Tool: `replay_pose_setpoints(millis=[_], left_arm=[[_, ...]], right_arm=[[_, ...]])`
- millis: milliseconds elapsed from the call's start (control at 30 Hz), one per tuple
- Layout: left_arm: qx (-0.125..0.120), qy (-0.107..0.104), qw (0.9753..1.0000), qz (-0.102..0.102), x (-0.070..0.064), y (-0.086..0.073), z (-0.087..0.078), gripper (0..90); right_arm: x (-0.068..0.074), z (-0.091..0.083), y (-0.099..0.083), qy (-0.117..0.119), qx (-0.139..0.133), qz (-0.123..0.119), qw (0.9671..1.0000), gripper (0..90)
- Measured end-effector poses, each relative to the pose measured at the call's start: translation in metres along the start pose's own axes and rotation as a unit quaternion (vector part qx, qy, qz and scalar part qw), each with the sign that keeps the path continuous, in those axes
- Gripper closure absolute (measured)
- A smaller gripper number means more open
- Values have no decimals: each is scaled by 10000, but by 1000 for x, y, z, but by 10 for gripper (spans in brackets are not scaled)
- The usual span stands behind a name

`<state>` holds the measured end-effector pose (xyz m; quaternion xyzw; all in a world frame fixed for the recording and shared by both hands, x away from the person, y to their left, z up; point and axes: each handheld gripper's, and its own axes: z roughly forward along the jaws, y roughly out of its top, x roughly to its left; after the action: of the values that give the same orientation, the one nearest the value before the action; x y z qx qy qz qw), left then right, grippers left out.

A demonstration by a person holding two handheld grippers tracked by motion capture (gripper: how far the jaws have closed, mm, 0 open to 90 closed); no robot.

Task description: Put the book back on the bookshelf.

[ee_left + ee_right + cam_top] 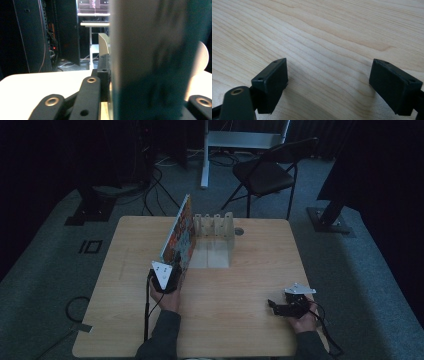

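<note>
We see the left gripper (172,279) clamped on the near lower edge of a large colourful book (179,234), which stands on edge on the desk (250,265) and leans a little. In the left gripper view the book's blurred teal-and-grey cover (150,62) rises directly between the black fingers (103,75), one pressed against its left face and the other showing at the lower right, so the fingers are narrow and holding the book. Just beyond the fingers, past the far end of the book, stands a pale slotted rack (215,237) with upright dividers, its flat base reaching toward us along the book's right side; the book's far end is close beside the rack, though we cannot tell whether they touch. The right gripper (280,306) rests low over the desk, well apart to the right of the book and rack, with a hand (304,319) around it. In the right gripper view its two fingers (272,82) stand wide apart with nothing but bare wood grain (332,45) between and ahead of them.
</note>
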<state>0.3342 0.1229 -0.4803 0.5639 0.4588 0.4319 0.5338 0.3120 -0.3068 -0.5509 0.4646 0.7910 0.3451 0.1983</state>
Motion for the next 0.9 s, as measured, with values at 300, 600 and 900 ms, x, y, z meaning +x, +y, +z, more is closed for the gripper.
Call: replay_pose_setpoints(millis=[300,600,900], left_arm=[[-117,15,9999,-86,3,-2,-3,577],[-158,-45,9997,-163,6,1,-9,413],[-40,-465,9983,-353,15,5,-24,378]], right_arm=[[0,0,0,0,0,2,10000,147],[0,0,0,1,-1,-1,10000,147],[0,0,0,1,0,0,10000,147]])
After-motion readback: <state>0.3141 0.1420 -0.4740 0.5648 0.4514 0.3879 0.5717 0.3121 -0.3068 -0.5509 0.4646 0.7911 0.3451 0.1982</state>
